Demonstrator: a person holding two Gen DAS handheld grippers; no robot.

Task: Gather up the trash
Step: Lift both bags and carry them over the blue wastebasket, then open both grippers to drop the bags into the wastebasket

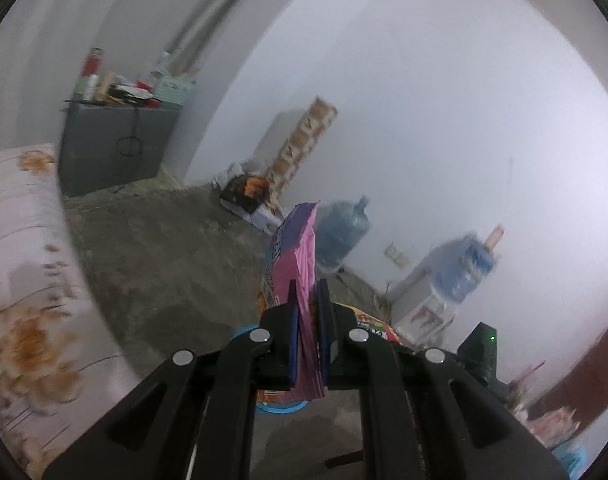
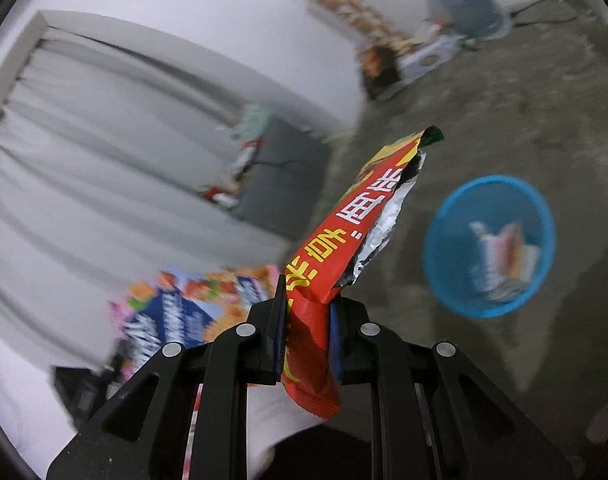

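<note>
**Two Wrappers Held, Blue Basket on the Floor**

Both pairs of jaws are clenched on snack packaging. On the left gripper [image 1: 307, 300], the two black fingers with blue pads press from either side on a pink and purple wrapper [image 1: 300, 256], which stands up edgewise between them, its top edge rising well above the fingertips and its lower end hanging out below the jaws. On the right gripper [image 2: 307, 300], the fingers pinch the lower part of a red wrapper [image 2: 343, 240] printed with yellow and white characters; its torn upper end leans up and to the right, showing silver foil lining and a green tip.

From the right wrist view, a round blue basket [image 2: 435, 248] sits on the grey concrete floor [image 2: 503, 100], to the right of the red wrapper and apart from it. Some crumpled pale packaging [image 2: 503, 256] already lies inside. To the lower left of the right gripper, a colourful blue and orange snack bag [image 2: 192, 312] shows, blurred.

From the left wrist view, a sliver of blue rim [image 1: 278, 408] shows just below the jaws. Farther off, a large blue water jug [image 1: 343, 236] stands by the white wall, a dark grey cabinet [image 1: 112, 148] carries bottles and clutter, and a floral bedspread [image 1: 24, 260] fills the left edge.
</note>
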